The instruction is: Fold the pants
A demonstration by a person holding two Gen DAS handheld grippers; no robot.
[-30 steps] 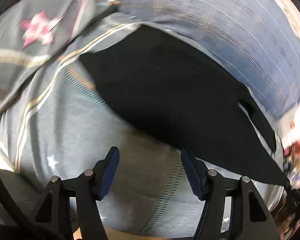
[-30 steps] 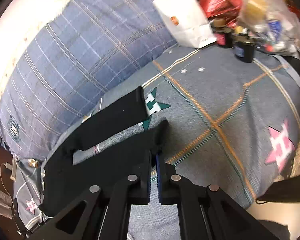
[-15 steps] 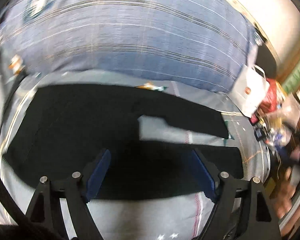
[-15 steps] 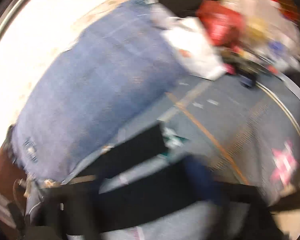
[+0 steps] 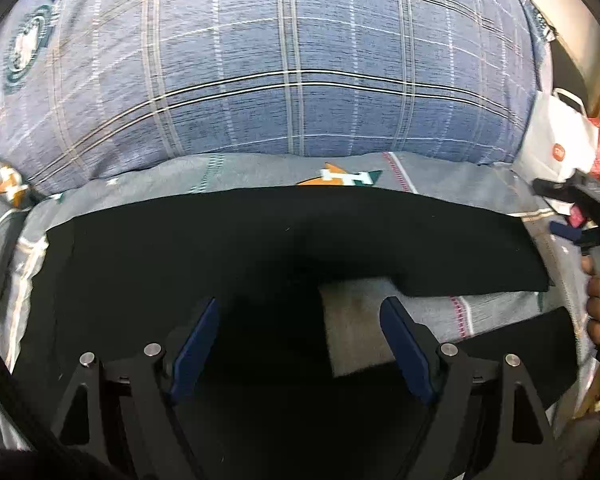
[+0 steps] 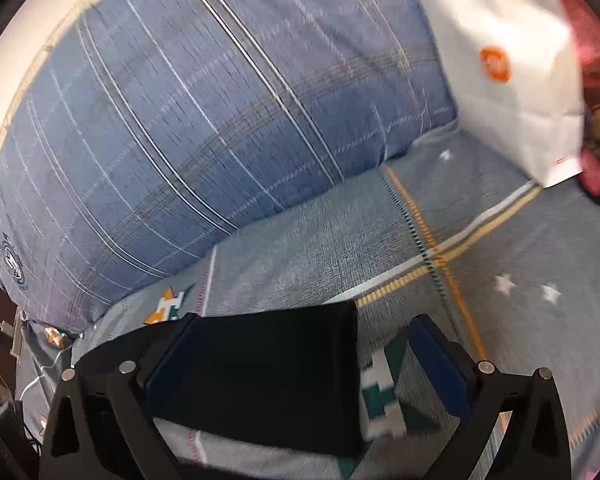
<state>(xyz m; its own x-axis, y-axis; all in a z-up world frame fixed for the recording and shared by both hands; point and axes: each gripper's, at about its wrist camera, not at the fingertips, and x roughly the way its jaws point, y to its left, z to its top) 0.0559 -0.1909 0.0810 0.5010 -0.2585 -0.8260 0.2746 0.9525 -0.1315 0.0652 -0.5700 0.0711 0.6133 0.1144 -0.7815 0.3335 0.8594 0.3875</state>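
While the black pants [image 5: 228, 248] lay spread flat on the grey patterned bedsheet [image 6: 340, 248], both grippers hovered above them with jaws wide apart, gripping nothing. Left gripper [image 5: 300, 344]: the crotch area and the gap between the two legs sat below its blue pads [image 5: 406, 344], no contact visible. Right gripper [image 6: 312, 360]: one leg's hem end lay under the span, closer to the left-hand pad, clear of the other. Blue plaid pillow [image 6: 188, 120] lay just beyond the pants; white paper bag [image 6: 512, 72] stood beside it.
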